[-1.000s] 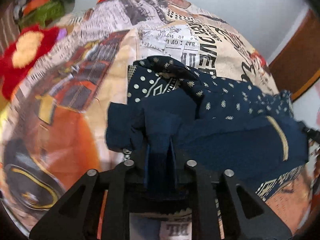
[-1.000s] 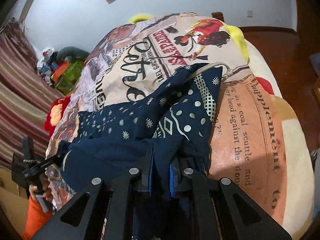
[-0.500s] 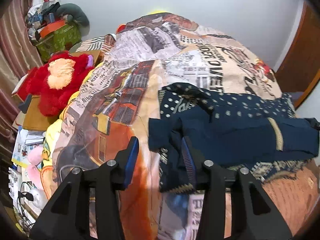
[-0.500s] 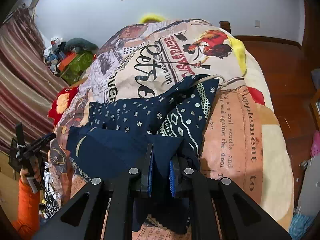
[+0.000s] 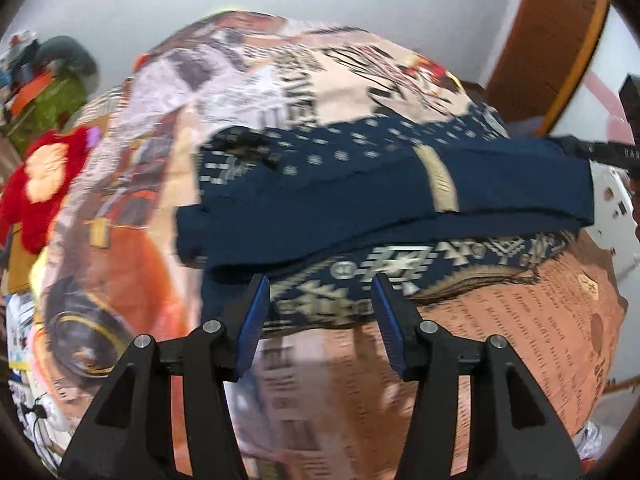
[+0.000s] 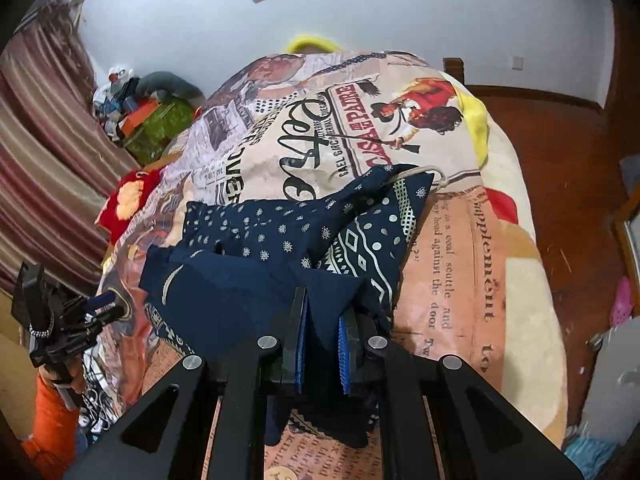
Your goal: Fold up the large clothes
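Navy cloth sits clamped in your right gripper [image 6: 323,334], its fingers squeezed narrow on a fold of the navy garment [image 6: 280,248]. Your left gripper [image 5: 320,312] has just been opening, nothing between its fingers. Beyond, the garment lies across the printed bedspread [image 6: 460,264].

Right claw [image 6: 322,330] pinching navy patterned garment [image 6: 288,240] above newsprint-patterned bedspread [image 6: 452,248].

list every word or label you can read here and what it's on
"CASA de PADRE": red banner on the bedspread, by the rider picture.
"supplement to": large letters down its orange panel.
"head against the coal scuttle and the door": smaller lines beside that.
"OVER": partial, left of the blue garment.
Script word and the small line under it: unclear.
Left wrist view: too blurred.
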Demonstrator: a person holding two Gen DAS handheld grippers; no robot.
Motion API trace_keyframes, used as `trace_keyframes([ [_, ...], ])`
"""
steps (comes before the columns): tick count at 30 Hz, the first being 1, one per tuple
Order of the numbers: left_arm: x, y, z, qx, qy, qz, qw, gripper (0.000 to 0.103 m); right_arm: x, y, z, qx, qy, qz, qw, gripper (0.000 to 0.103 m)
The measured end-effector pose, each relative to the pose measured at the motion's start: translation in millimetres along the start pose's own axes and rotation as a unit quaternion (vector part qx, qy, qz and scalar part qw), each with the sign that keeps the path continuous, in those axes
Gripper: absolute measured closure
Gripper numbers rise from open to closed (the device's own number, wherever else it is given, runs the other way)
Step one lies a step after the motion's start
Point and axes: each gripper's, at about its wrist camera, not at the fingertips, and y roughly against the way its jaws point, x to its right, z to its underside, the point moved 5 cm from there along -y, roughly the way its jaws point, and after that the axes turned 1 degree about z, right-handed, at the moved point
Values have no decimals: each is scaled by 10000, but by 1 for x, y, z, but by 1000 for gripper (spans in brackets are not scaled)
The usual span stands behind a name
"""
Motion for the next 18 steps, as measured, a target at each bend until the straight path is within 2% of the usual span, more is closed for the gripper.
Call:
trace_keyframes([
  [4, 23, -21, -5, -202, -112, 269, 9994, 51, 3, 2, 1, 12, 40, -15, 10000, 95],
  [10, 23, -55, -14, -514, 67, 204, 9984, 51, 18, 8, -2, 74, -41, -52, 10000, 94],
  [11, 21, -57, -16, -542, 125, 232, 9982, 51, 22, 10, -4, 148, -45, 112, 9998, 94],
  [12, 20, -59, -18, -549, 192, 276, 9979, 50, 29, 16, -5, 275, -18, 466, 9985, 93],
  [13, 18, -59, -20, -548, 223, 294, 9978, 50, 38, 23, -7, 397, 0, 788, 9961, 89],
  [14, 17, -59, -23, -549, 257, 312, 9977, 50, 44, 27, -7, 433, -34, 822, 9957, 86],
  [15, 17, -58, -26, -519, 273, 321, 9978, 50, 50, 32, -7, 455, -105, 818, 9956, 77],
  [16, 18, -56, -30, -467, 277, 320, 9980, 50, 54, 37, -5, 482, -179, 768, 9957, 64],
  [17, 17, -54, -34, -406, 282, 317, 9983, 50, 56, 41, -3, 522, -197, 721, 9958, 56],
  [18, 17, -52, -39, -352, 296, 303, 9985, 50, 55, 44, 0, 582, -162, 689, 9958, 44],
])
